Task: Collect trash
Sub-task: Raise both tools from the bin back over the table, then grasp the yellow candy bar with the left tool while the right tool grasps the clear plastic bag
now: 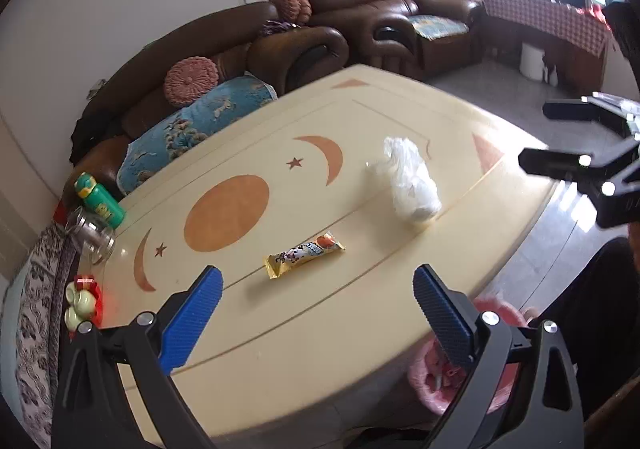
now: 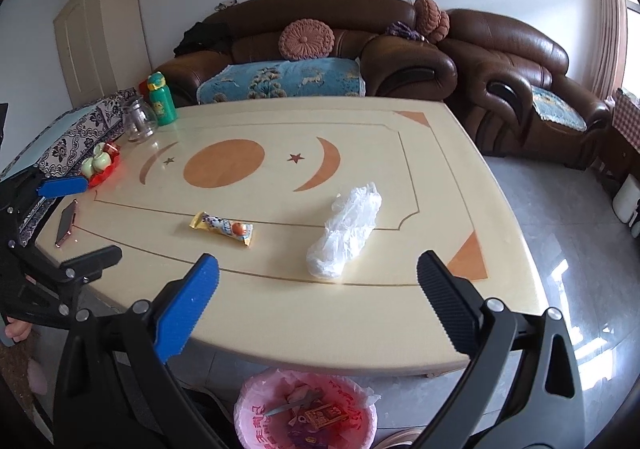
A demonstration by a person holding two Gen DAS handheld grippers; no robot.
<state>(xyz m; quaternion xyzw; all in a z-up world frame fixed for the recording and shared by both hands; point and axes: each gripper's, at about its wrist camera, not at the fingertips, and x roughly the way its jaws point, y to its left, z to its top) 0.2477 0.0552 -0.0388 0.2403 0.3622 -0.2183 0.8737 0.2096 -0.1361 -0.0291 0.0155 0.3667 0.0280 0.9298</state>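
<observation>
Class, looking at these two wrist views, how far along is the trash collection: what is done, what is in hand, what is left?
Done: the pink-lined bin below the table already holds some scraps. In hand: nothing; the left gripper and right gripper are both open and empty. Left: the snack wrapper and the crumpled plastic bag lie on the table.

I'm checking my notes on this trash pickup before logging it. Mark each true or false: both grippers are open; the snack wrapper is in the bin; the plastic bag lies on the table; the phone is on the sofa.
1. Both the left gripper and right gripper are open. True.
2. The wrapper is in the bin. False: it lies on the table.
3. The plastic bag lies on the table. True.
4. The phone is on the sofa. False: it lies on the table.
</observation>
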